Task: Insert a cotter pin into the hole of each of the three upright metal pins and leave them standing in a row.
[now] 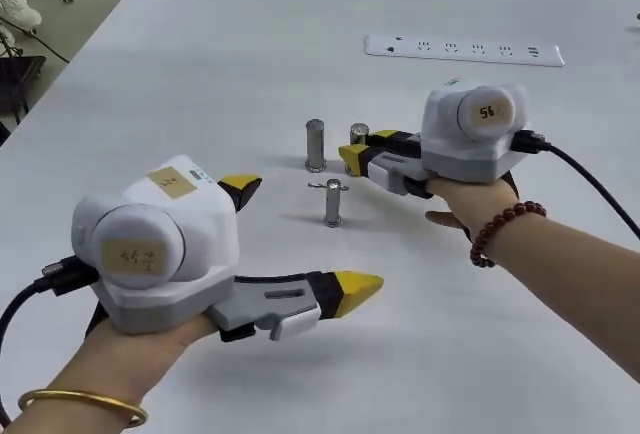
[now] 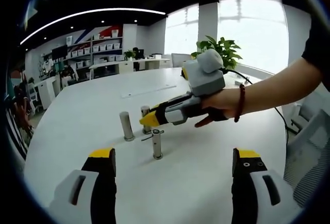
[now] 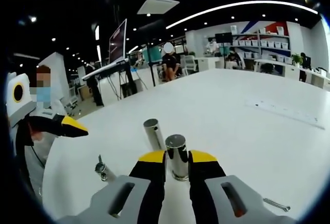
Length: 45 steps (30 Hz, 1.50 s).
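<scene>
- Standing mid-frame, one metal pin (image 1: 333, 201) is fitted with a cotter pin (image 1: 328, 185); two are not yet fitted.
- By the right gripper (image 3: 178, 158) a second pin (image 3: 177, 149) is pinched; the left gripper (image 2: 174, 154) is held spread.

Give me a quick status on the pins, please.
Left gripper open, empty. Right gripper shut on a metal pin. Nearest pin carries its cotter pin. Loose cotter pin lies nearby.

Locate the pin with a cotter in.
Head view centre: the cottered pin stands nearer the person than the bare pin and the right tool's held pin.
</scene>
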Available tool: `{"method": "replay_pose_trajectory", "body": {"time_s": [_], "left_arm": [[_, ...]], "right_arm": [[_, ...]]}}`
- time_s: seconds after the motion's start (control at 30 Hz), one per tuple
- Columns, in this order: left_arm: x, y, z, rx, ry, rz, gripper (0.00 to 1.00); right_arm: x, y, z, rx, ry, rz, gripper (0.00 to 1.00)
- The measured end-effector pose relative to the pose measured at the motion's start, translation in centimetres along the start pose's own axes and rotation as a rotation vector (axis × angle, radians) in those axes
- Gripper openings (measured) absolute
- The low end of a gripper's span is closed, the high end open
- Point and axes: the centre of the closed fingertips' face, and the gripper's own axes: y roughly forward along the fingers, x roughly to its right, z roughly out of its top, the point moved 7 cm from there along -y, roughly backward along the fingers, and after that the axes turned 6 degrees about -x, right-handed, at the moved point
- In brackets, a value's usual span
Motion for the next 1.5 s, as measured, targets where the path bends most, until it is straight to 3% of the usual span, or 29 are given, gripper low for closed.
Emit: {"method": "replay_pose_trajectory", "body": {"time_s": [0.33,0.8,1.3,1.5], "left_arm": [[0.1,0.1,-0.2,-0.007,0.001,-0.008,0.93],[-0.2,0.1,-0.1,-0.001,-0.004,0.0,0.99],[-0.2,0.1,0.3,-0.001,0.004,-0.005,0.99],[-0.2,0.1,0.6,0.006,0.003,-0.009,0.99]], "right_arm": [[0.1,0.1,0.1,-0.001,0.036,-0.009,0.09],[0.1,-1.1,0.1,-0.022,-0.045,-0.058,0.07],[-0.6,-5.4,-1.4,-0.046,-0.08,-0.123,0.07],[-1.6,-6.9,-2.1,-0.046,-0.074,-0.14,0.07]]}}
